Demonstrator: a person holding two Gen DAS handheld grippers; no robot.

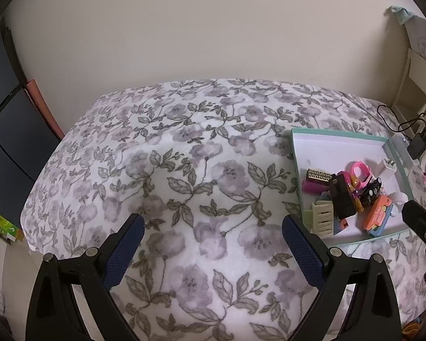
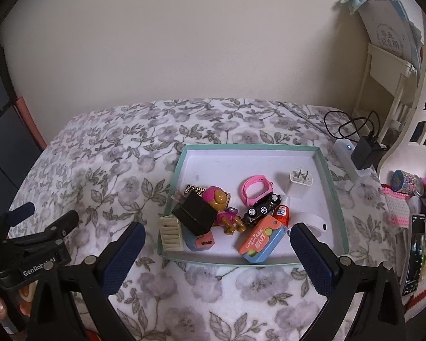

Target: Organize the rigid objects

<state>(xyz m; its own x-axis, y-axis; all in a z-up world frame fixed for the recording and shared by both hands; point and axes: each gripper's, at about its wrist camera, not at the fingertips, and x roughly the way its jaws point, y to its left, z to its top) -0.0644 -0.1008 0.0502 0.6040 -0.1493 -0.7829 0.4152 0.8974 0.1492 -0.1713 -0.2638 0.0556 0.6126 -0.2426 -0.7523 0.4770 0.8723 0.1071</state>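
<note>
A shallow teal-rimmed tray (image 2: 331, 196) lies on the floral bedspread and holds several small items: a black block (image 2: 194, 217), a pink toy figure (image 2: 218, 201), a pink watch band (image 2: 255, 189), a black toy car (image 2: 262, 209), an orange and blue case (image 2: 262, 238), a cream comb (image 2: 171, 233) and a white plug (image 2: 300, 179). My right gripper (image 2: 217, 240) is open and empty at the tray's near edge. My left gripper (image 1: 213, 231) is open and empty over bare bedspread, left of the tray (image 1: 295, 167). It also shows in the right wrist view (image 2: 42, 227).
The floral bedspread (image 1: 184, 156) covers the whole surface up to a plain wall. A black charger with cable (image 2: 365, 153) and a white rack (image 2: 383, 91) stand at the right. A phone (image 2: 414, 253) and small clutter lie at the far right edge.
</note>
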